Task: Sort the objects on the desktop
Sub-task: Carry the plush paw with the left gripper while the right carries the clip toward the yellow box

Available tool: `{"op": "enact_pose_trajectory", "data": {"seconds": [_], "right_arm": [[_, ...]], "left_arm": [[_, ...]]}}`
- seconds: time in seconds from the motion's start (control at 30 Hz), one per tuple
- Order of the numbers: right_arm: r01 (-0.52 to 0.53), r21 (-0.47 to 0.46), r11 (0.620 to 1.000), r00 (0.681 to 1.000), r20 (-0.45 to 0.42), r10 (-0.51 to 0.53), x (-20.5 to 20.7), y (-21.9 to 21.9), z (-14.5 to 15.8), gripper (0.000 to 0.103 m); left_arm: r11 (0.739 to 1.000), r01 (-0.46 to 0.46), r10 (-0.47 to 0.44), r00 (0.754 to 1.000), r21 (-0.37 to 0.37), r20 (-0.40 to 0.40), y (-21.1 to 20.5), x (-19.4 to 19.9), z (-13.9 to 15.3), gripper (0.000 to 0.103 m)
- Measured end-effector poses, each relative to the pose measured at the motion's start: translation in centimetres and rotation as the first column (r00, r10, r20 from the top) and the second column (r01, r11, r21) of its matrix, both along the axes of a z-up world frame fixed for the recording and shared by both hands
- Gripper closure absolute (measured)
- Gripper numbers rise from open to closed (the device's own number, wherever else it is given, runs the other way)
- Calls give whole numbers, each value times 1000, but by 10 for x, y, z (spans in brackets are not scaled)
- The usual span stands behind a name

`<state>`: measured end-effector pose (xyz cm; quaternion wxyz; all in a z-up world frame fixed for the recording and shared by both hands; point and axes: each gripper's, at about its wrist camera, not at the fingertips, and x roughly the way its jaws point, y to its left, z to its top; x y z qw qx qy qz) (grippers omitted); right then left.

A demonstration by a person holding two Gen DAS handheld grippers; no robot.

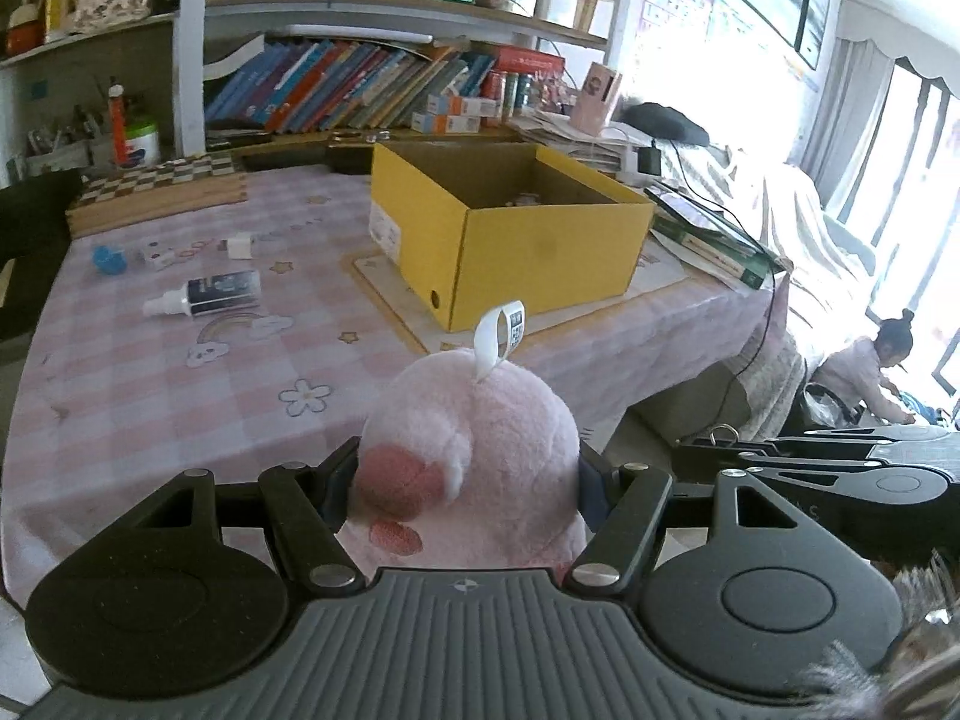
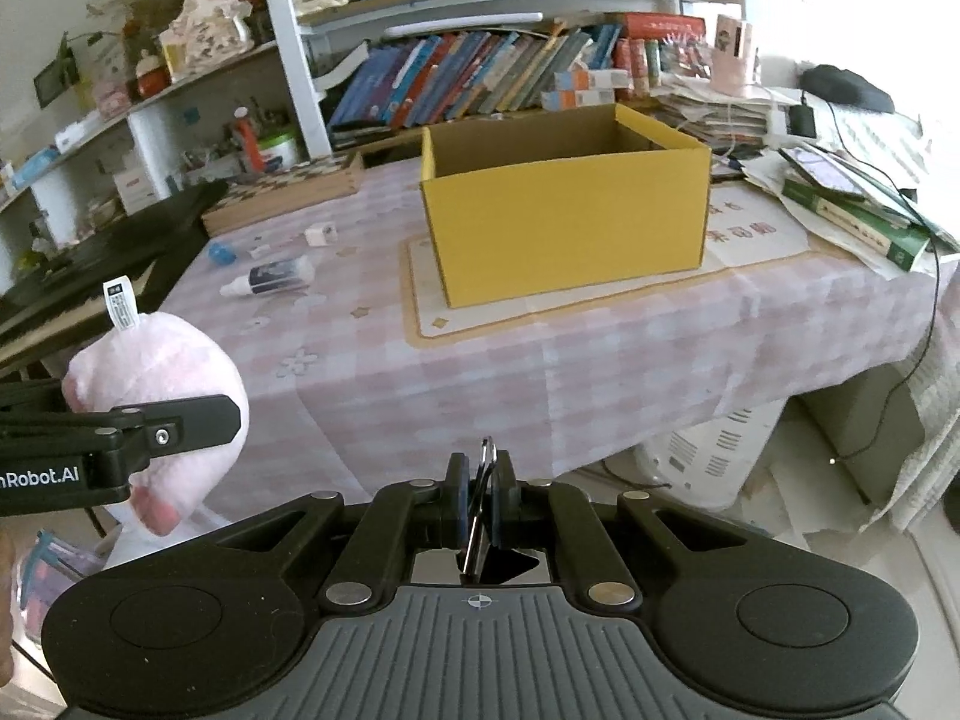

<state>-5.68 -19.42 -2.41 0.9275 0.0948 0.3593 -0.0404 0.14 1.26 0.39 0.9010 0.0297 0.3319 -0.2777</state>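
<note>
The left gripper squeezes a pink plush toy off the table's near edge, short of the yellow box. The right gripper is clamped on a thin metal ring. The plush bulges past the pads; it may snag the box rim, and the ring could slip out.

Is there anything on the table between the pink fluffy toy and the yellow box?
No, just bare pink checked tablecloth between the pink plush toy and the yellow box; both wrist views show that.
</note>
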Motion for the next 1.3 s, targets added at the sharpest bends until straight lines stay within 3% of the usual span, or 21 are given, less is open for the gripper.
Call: {"op": "enact_pose_trajectory", "data": {"seconds": [0.77, 1.3], "right_arm": [[21, 10, 1000, 999, -42, -21, 28, -57, -4, 96], [-5, 10, 1000, 998, -57, 5, 69, -101, -4, 96]], "left_arm": [[997, 73, -72, 996, 18, -50, -64, 34, -8, 36], [992, 124, -123, 991, 21, -53, -119, 68, -9, 36]]}}
